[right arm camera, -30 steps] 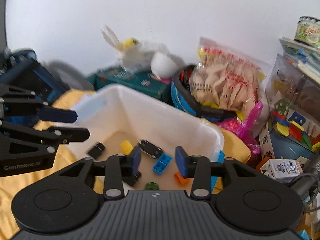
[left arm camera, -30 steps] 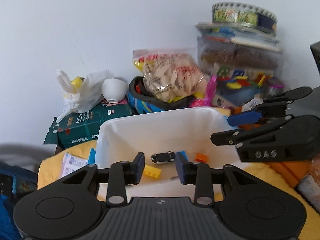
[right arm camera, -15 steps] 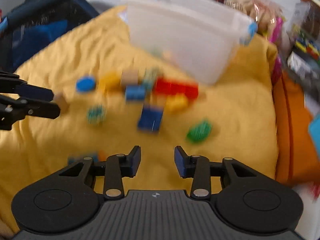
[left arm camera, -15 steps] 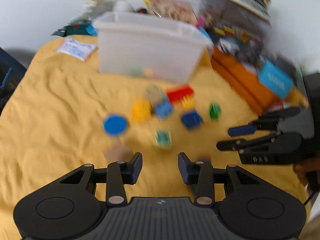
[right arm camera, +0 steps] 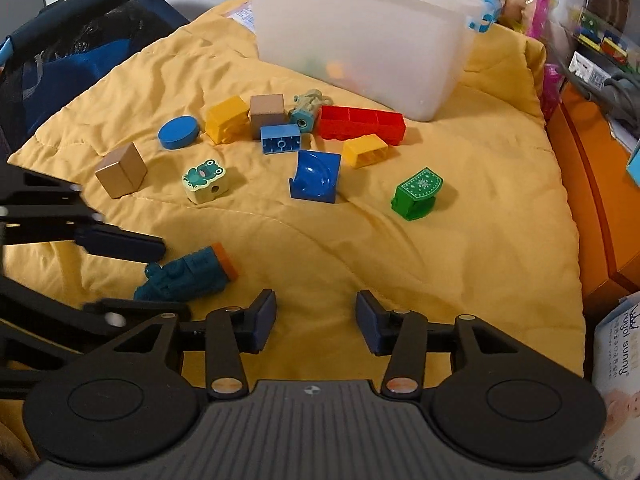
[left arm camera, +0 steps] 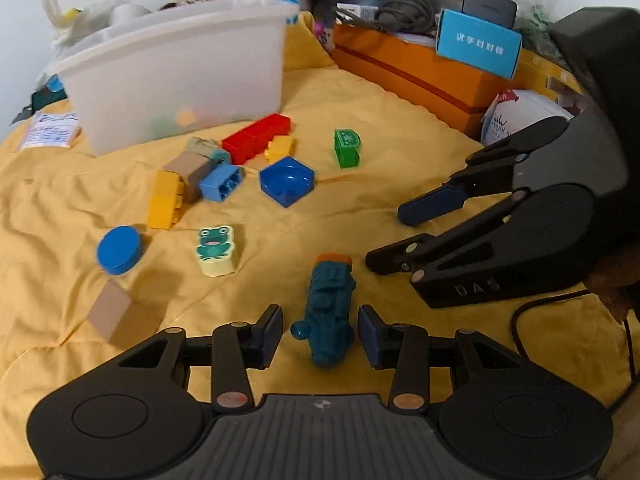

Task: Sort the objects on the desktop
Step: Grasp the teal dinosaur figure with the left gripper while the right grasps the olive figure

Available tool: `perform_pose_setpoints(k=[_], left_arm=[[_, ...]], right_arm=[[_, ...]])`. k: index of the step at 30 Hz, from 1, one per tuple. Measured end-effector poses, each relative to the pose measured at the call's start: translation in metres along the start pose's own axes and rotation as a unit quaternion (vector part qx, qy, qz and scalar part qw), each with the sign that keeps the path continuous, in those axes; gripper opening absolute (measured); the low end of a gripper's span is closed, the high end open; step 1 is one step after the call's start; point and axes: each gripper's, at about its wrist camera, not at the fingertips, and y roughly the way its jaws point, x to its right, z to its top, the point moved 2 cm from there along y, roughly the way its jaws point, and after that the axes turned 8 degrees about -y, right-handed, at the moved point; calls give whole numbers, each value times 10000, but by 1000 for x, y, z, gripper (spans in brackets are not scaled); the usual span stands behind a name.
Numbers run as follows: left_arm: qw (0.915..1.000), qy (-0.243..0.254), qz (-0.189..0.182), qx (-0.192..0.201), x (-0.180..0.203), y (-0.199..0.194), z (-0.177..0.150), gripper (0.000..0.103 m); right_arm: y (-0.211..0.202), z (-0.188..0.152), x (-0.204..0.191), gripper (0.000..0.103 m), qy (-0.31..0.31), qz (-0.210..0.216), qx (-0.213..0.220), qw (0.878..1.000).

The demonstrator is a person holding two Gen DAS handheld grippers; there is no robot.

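Lowered, the released left hand-held gripper (left arm camera: 320, 336) now straddles the teal toy train (left arm camera: 330, 312).

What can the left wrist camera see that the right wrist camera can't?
Only the left wrist view shows the bright blue cardboard box with white writing sitting on the long orange box. Only the right wrist view shows the dark blue mesh fabric bag beside the yellow quilt. Both show the teal toy train with an orange end, the frog-picture block and the clear plastic bin.
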Motion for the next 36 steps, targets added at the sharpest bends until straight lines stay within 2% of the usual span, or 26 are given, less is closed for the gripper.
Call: perform_pose_setpoints(k=[2, 4, 5, 8, 11, 14, 17, 21, 23, 25, 27, 28, 29, 32, 36], left_arm=[[10000, -38, -33, 23, -1, 4, 3, 44], [10000, -39, 35, 55, -2, 5, 5, 29], [10000, -46, 55, 41, -3, 5, 5, 27], [9997, -227, 46, -24, -8, -3, 3, 27], [9992, -245, 298, -48, -14, -13, -5, 27], [9979, -119, 585, -236, -19, -19, -15, 28], [9976, -165, 637, -229, -22, -25, -21, 28], [9975, -202, 652, -208, -23, -27, -22, 29], [9974, -158, 680, -190, -21, -27, -22, 29], [9971, -156, 717, -182, -21, -28, -23, 31], [9969, -205, 745, -176, -22, -28, -23, 36], [9969, -249, 730, -174, -23, -29, -24, 36], [9969, -303, 706, -173, -24, -30, -24, 36], [9969, -360, 667, -190, -25, -29, -23, 36], [9973, -312, 640, -200, -24, -28, -23, 33]], right_arm=[[0, 0, -2, 49, -34, -46, 21, 10000], [-1, 0, -3, 49, -33, -59, 29, 10000], [-1, 0, -3, 49, -17, -37, 17, 10000], [-4, 12, 3, 48, 110, 50, 109, 9999], [-8, 34, 5, 48, -37, 105, 433, 9990], [-4, 63, 6, 46, -260, 117, 695, 9972], [7, 99, 6, 39, -447, -25, 923, 9947], [41, 140, 10, 39, -286, -125, 763, 9966], [66, 152, 12, 40, -96, -111, 483, 9987], [89, 156, 13, 40, 33, -172, 128, 9998], [106, 153, 15, 40, 141, -30, -107, 9998], [108, 150, 16, 38, 196, 6, -62, 9998], [108, 149, 17, 27, 170, 49, -70, 9998], [96, 142, 14, 27, -28, 81, -31, 10000], [51, 126, 5, 27, -417, -104, 448, 9981]])
